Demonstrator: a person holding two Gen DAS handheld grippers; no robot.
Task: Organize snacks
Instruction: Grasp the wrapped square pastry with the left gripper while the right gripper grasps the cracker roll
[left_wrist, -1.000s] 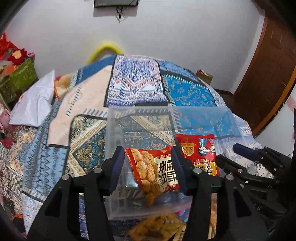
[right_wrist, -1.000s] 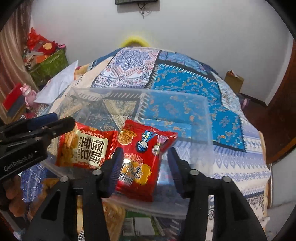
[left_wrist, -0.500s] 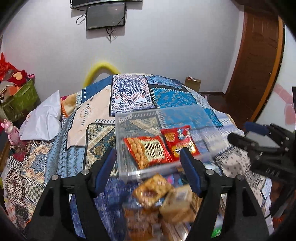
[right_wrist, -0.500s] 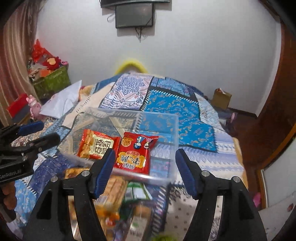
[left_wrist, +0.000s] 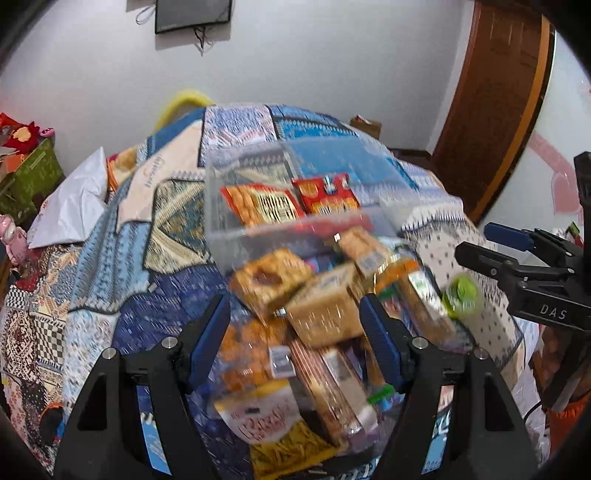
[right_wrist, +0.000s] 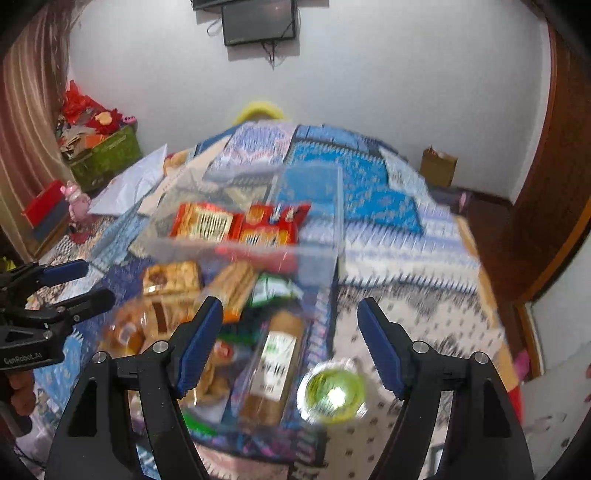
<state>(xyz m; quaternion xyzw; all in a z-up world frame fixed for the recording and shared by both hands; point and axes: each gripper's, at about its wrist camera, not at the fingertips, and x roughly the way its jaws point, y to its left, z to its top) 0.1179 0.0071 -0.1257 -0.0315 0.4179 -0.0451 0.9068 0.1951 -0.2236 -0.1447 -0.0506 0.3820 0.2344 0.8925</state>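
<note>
1. Clear plastic bin (left_wrist: 236, 221): sits on the patchwork bedspread (left_wrist: 110, 258), at the far end of the snack pile. It contains two packets lying flat, side by side and touching: an orange snack packet (left_wrist: 258, 206) on the left and a red snack packet (left_wrist: 325, 195) on the right.
2. Snack pile (left_wrist: 314, 314): loose packets and boxes heaped on the bedspread directly in front of the bin, nearest the cameras. Both views are motion-blurred, so most labels cannot be read.
3. Green round tub (right_wrist: 334, 393): lies at the right edge of the pile, just beside a long brown packet (right_wrist: 273, 369).
4. Left gripper (left_wrist: 295, 332): jaws spread wide, nothing between them; held above the near part of the pile.
5. Right gripper (right_wrist: 290, 332): jaws spread wide, nothing held; the long brown packet and green tub appear below, between its fingers.
6. Surroundings: a white pillow (left_wrist: 70, 199) lies at the left of the bed; a dark screen (right_wrist: 258, 20) hangs on the white wall; a wooden door (left_wrist: 495, 92) stands at right.
</note>
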